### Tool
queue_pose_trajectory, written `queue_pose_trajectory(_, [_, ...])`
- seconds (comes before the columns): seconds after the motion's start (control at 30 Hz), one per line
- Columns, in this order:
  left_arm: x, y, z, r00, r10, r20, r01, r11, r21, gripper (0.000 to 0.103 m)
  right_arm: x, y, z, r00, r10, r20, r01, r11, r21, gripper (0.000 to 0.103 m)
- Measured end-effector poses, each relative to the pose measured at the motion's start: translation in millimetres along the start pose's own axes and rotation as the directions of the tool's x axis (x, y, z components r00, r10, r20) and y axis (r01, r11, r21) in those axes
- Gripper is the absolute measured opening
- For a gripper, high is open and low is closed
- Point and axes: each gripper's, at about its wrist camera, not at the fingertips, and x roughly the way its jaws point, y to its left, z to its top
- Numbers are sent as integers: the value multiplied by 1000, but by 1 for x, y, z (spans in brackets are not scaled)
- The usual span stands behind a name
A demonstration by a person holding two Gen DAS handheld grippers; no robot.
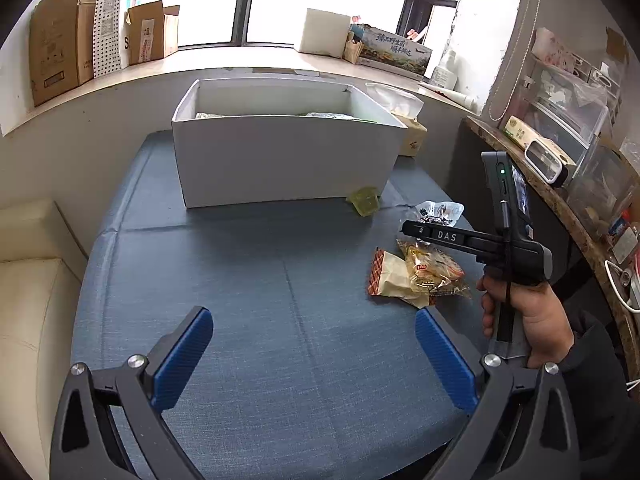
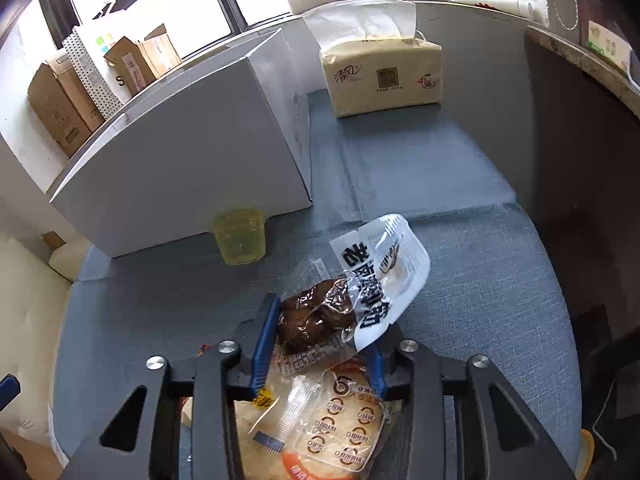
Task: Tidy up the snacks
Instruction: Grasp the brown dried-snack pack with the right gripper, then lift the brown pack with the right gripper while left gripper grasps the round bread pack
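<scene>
A white open box [image 1: 280, 152] stands at the back of the blue-grey padded table [image 1: 248, 280], with packets inside; it also shows in the right wrist view [image 2: 192, 160]. My right gripper [image 2: 320, 332] is shut on a clear-and-white packet of brown braised meat [image 2: 352, 296], held just above an orange-printed pastry packet [image 2: 328, 428]. In the left wrist view the right gripper [image 1: 412, 230] holds that packet [image 1: 440, 212] over two pastry packets [image 1: 416, 276]. A yellow jelly cup [image 1: 365, 200] [image 2: 239, 236] lies by the box front. My left gripper [image 1: 314, 344] is open and empty above the table.
A tissue pack [image 2: 384, 76] stands right of the box. Cardboard boxes [image 1: 60, 56] and cartons line the windowsill. A cluttered shelf [image 1: 568, 152] runs along the right. A cream sofa [image 1: 28, 288] is at the left.
</scene>
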Motion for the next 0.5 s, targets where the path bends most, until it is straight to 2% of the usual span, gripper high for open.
queue_pose_trajectory(0.27, [15,-11,2,999,-16,-29,18,998,52,103,-38,16,-1,995,64,74,-59,996,-61,42])
queue_pose_trajectory(0.37, [29,-27,6,999,-23,-47,29,992,125,103,-68,17,1,988,85,126,-75,994,-83,42])
queue_pose_trajectory(0.5, [52,-60,9,998,-17,-61,31,970,239,103,-110,14,-2,979,64,195,-40,992,-123,42])
